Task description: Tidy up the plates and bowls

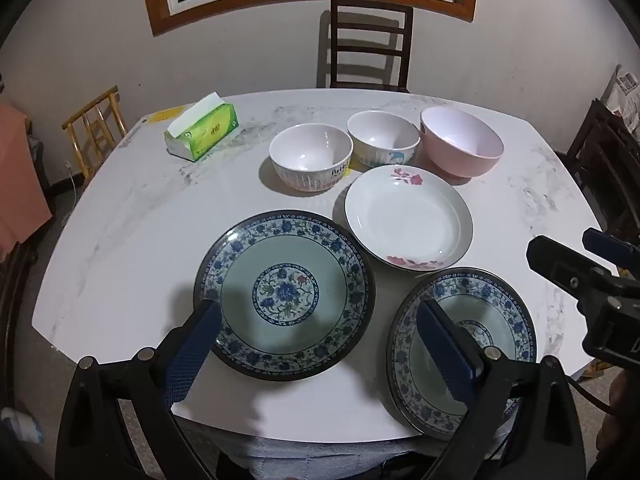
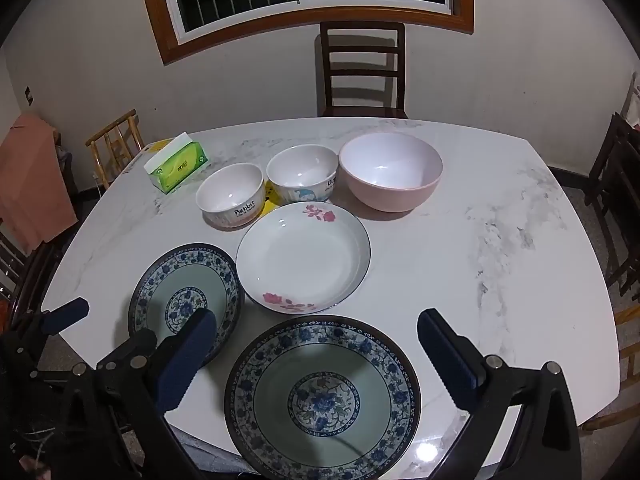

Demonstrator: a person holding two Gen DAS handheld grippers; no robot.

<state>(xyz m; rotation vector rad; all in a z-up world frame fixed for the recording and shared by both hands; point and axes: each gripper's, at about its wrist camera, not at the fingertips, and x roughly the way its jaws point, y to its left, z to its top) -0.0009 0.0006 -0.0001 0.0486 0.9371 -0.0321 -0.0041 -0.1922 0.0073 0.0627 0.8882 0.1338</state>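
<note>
Two blue-patterned plates, a white plate with pink flowers and three bowls lie apart on a white marble table (image 1: 120,240). My left gripper (image 1: 320,344) is open above the left blue plate (image 1: 285,295), holding nothing. My right gripper (image 2: 318,352) is open over the near-right blue plate (image 2: 322,396), also holding nothing. The flowered plate (image 2: 303,258) sits behind them. Two white bowls (image 2: 230,194) (image 2: 302,178) and a larger pink bowl (image 2: 390,176) line up at the back. In the left wrist view the right gripper (image 1: 564,244) shows at the right edge.
A green tissue box (image 2: 176,168) stands at the table's back left. A dark wooden chair (image 2: 362,68) is behind the table, a bamboo chair (image 2: 116,144) at the left and more chairs (image 2: 616,200) at the right. The table's right half (image 2: 500,260) is bare marble.
</note>
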